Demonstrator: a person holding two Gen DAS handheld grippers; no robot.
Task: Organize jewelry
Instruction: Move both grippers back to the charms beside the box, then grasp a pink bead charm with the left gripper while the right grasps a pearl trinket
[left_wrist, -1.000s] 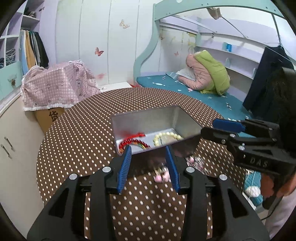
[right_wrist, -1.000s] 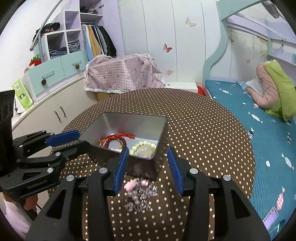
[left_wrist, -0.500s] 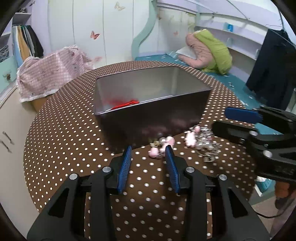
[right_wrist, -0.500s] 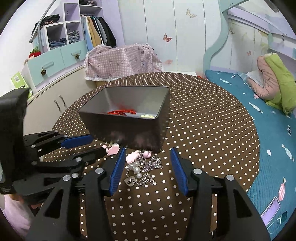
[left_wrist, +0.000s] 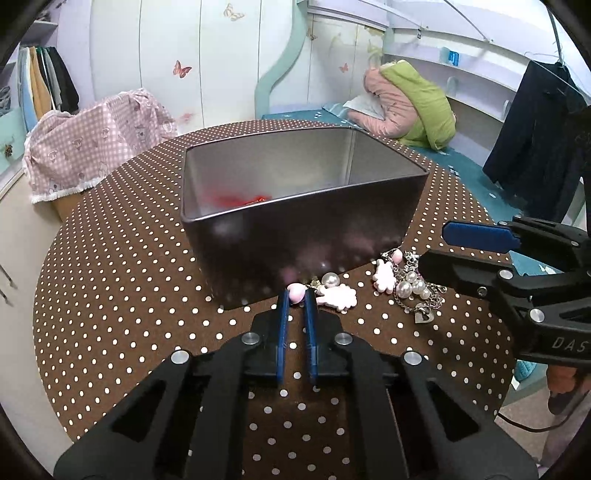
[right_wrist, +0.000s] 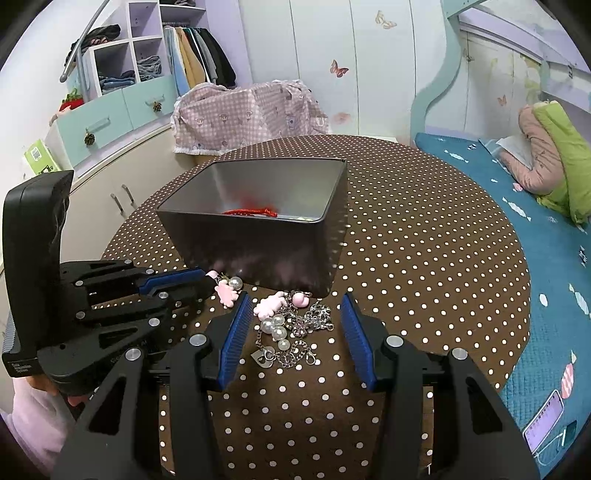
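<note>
A grey metal tin (left_wrist: 295, 236) (right_wrist: 258, 254) stands on the brown dotted round table, with a red cord bracelet (left_wrist: 243, 200) (right_wrist: 251, 211) inside. In front of it lies a pink charm piece (left_wrist: 338, 295) (right_wrist: 226, 293) and a pearl-and-chain bracelet (left_wrist: 410, 286) (right_wrist: 279, 332). My left gripper (left_wrist: 295, 295) (right_wrist: 205, 278) is low at the tin's near wall, shut on the small pink bead end of the charm piece. My right gripper (right_wrist: 296, 301) (left_wrist: 436, 245) is open, its fingers straddling the pearl-and-chain bracelet without pressing on it.
The table edge (right_wrist: 517, 280) curves close on the right, beside a teal bed (right_wrist: 546, 258) with a phone (right_wrist: 545, 424) on it. A pink checked cover (right_wrist: 251, 114) drapes a box behind the table. White cabinets (right_wrist: 110, 192) stand at the left.
My left gripper has sunk toward the table and shut on the pink bead. The right gripper has lowered over the chain bracelet and stays open.
</note>
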